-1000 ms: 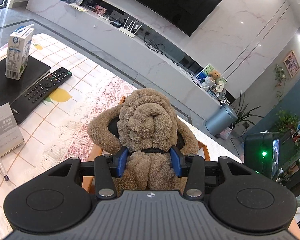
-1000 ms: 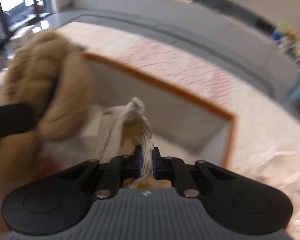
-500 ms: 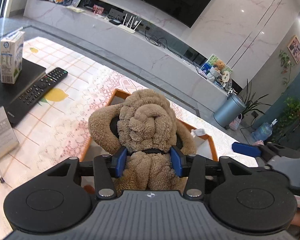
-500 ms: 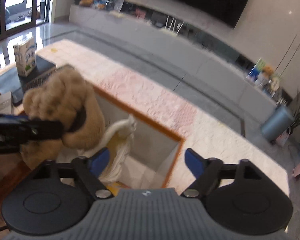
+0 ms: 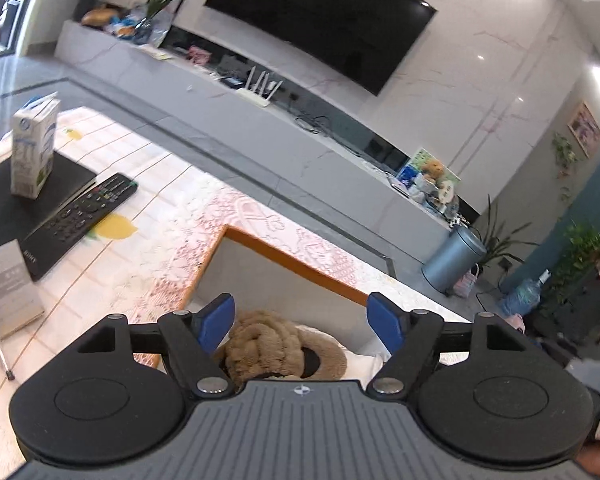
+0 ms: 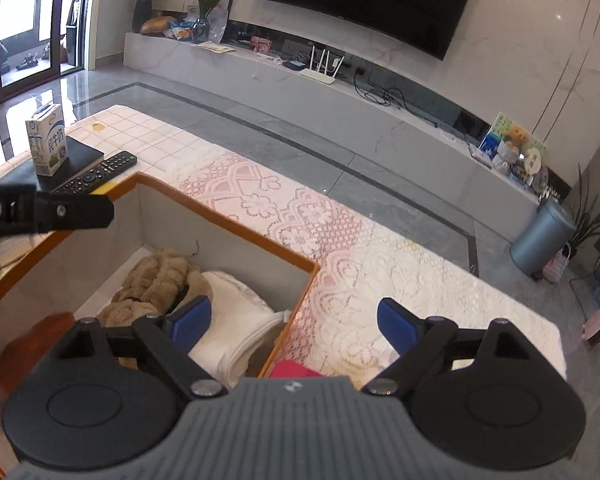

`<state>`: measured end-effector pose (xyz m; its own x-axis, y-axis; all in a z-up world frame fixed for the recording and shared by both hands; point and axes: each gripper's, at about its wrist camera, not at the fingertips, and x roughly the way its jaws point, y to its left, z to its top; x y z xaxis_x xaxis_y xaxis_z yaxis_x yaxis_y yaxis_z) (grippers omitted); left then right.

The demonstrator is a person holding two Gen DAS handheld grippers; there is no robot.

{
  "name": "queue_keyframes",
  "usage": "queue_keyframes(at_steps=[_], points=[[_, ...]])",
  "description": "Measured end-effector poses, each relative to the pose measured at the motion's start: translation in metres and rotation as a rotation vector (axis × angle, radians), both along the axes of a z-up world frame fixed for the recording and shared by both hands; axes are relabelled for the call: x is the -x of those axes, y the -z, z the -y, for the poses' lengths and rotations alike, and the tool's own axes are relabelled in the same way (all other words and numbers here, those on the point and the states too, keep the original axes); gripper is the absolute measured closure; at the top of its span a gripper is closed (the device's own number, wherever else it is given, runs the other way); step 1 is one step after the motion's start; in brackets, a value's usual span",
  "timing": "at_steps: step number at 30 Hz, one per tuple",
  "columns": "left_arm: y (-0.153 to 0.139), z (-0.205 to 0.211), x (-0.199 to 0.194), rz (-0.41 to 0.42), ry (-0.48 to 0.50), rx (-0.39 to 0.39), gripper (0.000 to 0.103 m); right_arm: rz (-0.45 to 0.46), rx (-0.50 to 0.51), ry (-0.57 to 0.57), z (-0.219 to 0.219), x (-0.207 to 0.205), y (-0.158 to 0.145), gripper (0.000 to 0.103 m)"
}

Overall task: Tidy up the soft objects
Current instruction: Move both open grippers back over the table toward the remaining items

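A brown plush dog (image 5: 268, 346) lies inside the orange-rimmed storage box (image 5: 300, 262), on a white cloth (image 5: 360, 360). My left gripper (image 5: 302, 320) hovers just above the plush; its jaws are opening, with nothing pressed between the blue pads. In the right wrist view the plush dog (image 6: 160, 280) and the white cloth (image 6: 236, 308) rest side by side in the box (image 6: 228, 220). My right gripper (image 6: 294, 324) hangs above the box's right corner, its jaws opening and empty. A black finger (image 6: 72, 211) of my left gripper reaches in from the left.
A milk carton (image 5: 34, 148) stands on a black book (image 5: 4, 204) at the far left, beside a remote (image 5: 84, 208) and a grey booklet (image 5: 10, 280). A pink item (image 6: 296, 370) lies on the lace tablecloth (image 6: 380, 272) just right of the box.
My left gripper let go of the plush dog, which dropped into the box. My right gripper released the white cloth, opened wide and rose back from the box.
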<state>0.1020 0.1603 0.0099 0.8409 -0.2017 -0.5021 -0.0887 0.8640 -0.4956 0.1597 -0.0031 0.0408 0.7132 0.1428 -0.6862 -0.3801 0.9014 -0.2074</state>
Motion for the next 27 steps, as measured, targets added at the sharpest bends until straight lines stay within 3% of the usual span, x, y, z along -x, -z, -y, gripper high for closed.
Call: queue_keyframes(at_steps=[9, 16, 23, 27], points=[[-0.021, 0.002, 0.016, 0.066, -0.018, -0.025, 0.013, -0.02, -0.057, 0.03, 0.01, 0.005, -0.006, 0.012], [-0.05, 0.019, 0.039, 0.121, -0.029, -0.134, 0.011, -0.012, -0.284, 0.111, 0.04, 0.016, -0.029, 0.01], [-0.076, 0.038, 0.067, 0.217, -0.045, -0.174, 0.011, 0.062, -0.295, 0.183, 0.078, 0.044, -0.058, 0.007], [-0.085, 0.058, 0.08, 0.272, 0.063, -0.224, 0.01, 0.082, -0.285, 0.23, 0.112, 0.059, -0.071, 0.006]])
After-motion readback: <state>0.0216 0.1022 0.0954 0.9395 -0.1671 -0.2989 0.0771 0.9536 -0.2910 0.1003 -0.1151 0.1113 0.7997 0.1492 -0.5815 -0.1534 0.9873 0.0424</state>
